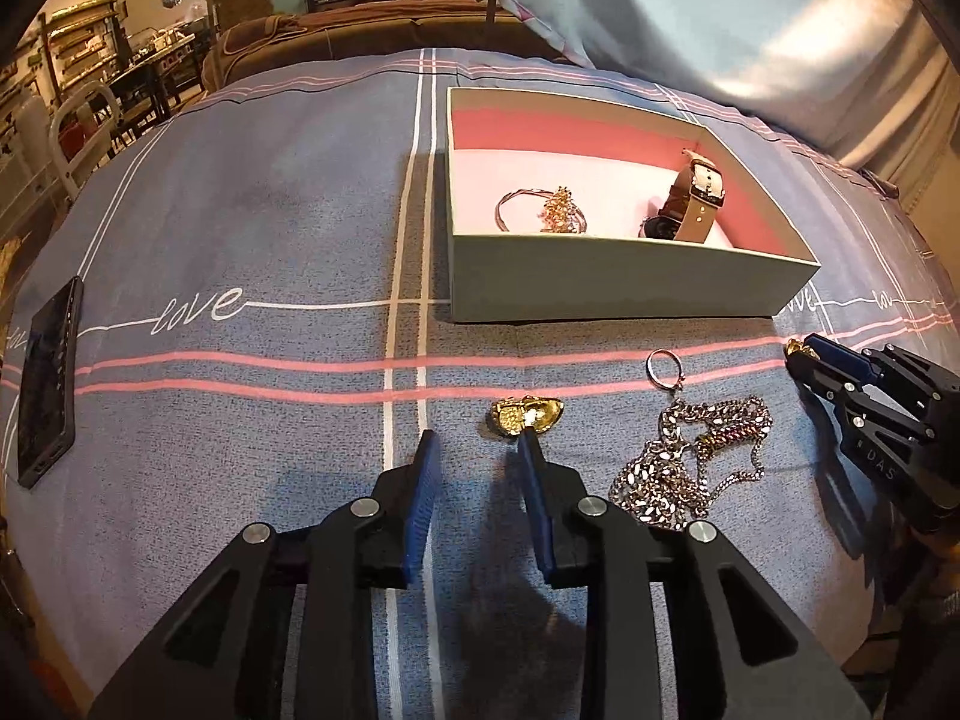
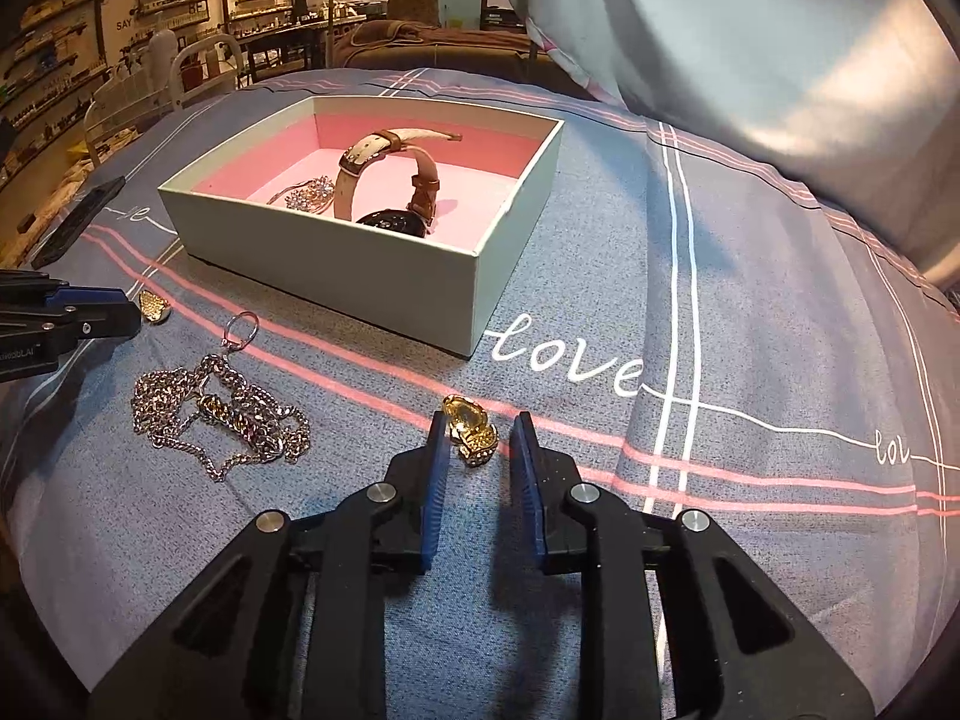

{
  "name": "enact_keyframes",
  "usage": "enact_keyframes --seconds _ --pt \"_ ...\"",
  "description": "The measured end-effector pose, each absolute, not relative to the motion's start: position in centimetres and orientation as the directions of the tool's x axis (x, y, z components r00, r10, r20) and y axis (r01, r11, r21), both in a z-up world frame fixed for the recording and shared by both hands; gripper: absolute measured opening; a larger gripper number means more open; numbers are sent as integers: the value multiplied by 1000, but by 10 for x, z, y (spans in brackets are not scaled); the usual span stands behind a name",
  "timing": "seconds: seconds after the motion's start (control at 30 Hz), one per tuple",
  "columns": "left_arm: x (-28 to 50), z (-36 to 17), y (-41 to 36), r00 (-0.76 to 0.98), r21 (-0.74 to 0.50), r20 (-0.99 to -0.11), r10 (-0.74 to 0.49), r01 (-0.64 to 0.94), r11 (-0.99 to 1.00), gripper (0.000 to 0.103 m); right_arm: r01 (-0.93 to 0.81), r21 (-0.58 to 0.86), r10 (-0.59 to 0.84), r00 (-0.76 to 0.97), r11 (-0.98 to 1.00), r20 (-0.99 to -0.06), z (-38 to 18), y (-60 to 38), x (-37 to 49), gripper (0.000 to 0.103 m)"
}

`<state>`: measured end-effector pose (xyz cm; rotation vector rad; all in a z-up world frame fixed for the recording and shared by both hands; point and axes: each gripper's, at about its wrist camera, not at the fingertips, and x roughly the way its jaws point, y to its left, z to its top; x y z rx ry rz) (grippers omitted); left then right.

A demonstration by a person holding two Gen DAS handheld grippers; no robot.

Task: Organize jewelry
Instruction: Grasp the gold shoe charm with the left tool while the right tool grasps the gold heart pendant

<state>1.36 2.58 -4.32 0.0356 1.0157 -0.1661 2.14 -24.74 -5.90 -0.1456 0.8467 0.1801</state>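
A pale green box (image 1: 600,288) with a pink lining sits on the bed; it holds a watch (image 1: 690,198) and a silver bangle with a sparkly brooch (image 1: 558,213). The box also shows in the right wrist view (image 2: 336,264). A gold earring (image 1: 528,417) lies just ahead of my open left gripper (image 1: 477,441), touching its right finger's tip. A second gold earring (image 2: 471,429) lies between the fingertips of my open right gripper (image 2: 480,429). A silver chain pile (image 1: 690,456) with a ring (image 1: 663,369) lies between the grippers; it also shows in the right wrist view (image 2: 222,414).
A black phone (image 1: 48,384) lies at the bed's left edge. The striped blue bedsheet (image 1: 240,240) covers the surface. A grey pillow (image 2: 780,60) rises behind the box. Shelves, chairs and a person stand in the background.
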Motion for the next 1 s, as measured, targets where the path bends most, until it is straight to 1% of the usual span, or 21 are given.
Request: enact_keyframes --seconds 0.03,0.07,0.2,0.23,0.27,0.3,0.33,0.37,0.4,0.47,0.5,0.57,0.6,0.63,0.7,0.77,1.0 --pt "14 -43 24 522 -40 -845 -117 156 987 39 -213 -54 100 649 976 -754 -59 -248 21 29" --pt "15 -43 20 524 -32 -844 -114 163 986 42 -210 -48 103 651 976 -752 -60 -250 20 29" --pt "26 -51 9 524 -2 -847 -95 175 985 43 -201 -19 119 650 979 -751 -61 -253 21 29" --pt "28 -52 7 531 13 -843 -85 178 984 41 -199 -24 115 652 980 -750 -60 -253 20 31" --pt "28 -52 5 540 27 -838 -76 180 983 32 -196 -33 106 656 980 -748 -61 -252 20 32" --pt "28 -51 5 545 34 -835 -70 178 983 26 -192 -41 99 662 981 -743 -61 -252 19 37" --pt "28 -50 6 544 28 -836 -74 178 984 17 -186 -46 92 668 981 -739 -61 -253 17 45" --pt "27 -48 9 538 1 -837 -98 180 984 15 -179 -45 89 671 983 -736 -61 -255 16 49" --pt "26 -46 12 536 -25 -836 -118 179 984 15 -174 -36 92 672 984 -735 -61 -258 16 50" --pt "23 -43 14 543 -24 -832 -115 171 985 15 -177 -12 112 668 984 -735 -62 -261 16 50" --pt "21 -42 15 545 -21 -831 -113 171 985 15 -184 -7 119 664 983 -738 -62 -260 17 48" --pt "18 -41 16 546 -33 -829 -122 169 985 15 -210 -8 136 659 978 -740 -61 -257 18 35" --pt "18 -40 17 544 -36 -830 -124 169 985 15 -224 -15 140 657 974 -741 -61 -254 18 30" --pt "17 -40 17 545 -32 -830 -119 166 986 15 -239 -25 143 656 971 -741 -61 -250 18 23" --pt "16 -40 16 542 -35 -832 -121 166 985 15 -252 -58 126 656 966 -744 -60 -242 18 20" --pt "14 -39 17 541 -42 -831 -127 166 985 15 -251 -53 128 652 967 -747 -59 -241 18 16" --pt "10 -33 15 546 -54 -826 -142 174 983 15 -242 2 161 644 970 -748 -53 -244 16 15"
